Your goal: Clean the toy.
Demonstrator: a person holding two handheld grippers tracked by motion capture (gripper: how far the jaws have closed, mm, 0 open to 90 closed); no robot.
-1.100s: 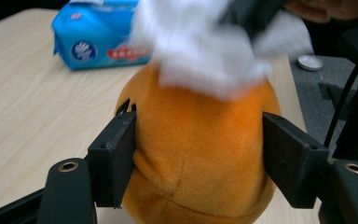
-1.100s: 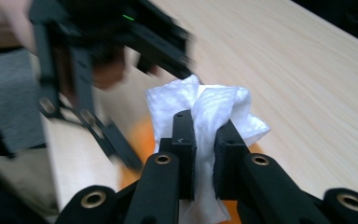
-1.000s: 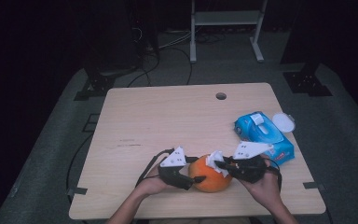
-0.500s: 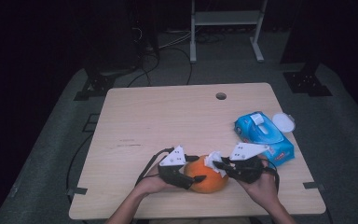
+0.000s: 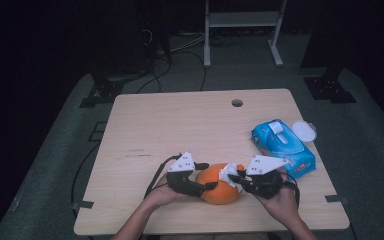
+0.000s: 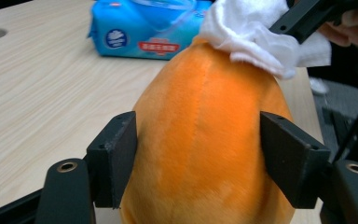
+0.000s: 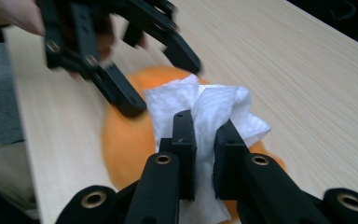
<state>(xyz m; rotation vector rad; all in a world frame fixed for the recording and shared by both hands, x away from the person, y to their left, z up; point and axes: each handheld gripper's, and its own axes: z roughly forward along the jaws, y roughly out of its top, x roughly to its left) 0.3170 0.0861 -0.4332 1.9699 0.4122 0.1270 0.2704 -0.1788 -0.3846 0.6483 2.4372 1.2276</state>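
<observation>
Left gripper (image 6: 198,163) jaws clamping fuzzy orange papaya (image 6: 205,140), right gripper (image 7: 204,140) pinching crumpled white wipe (image 7: 209,109) atop it

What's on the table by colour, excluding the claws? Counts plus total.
Orange: 1, the orange plush fruit
Blue: 1, the wet-wipe pack
White: 2, the wipe pinched in the right claw, and the round lid beside the pack
Total: 4

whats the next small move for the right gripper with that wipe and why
Probably drag the white wipe a little further across the orange plush fruit. The right gripper is shut on the wipe, which lies on the fruit's top, and the left gripper clamps the fruit's sides steady.
</observation>
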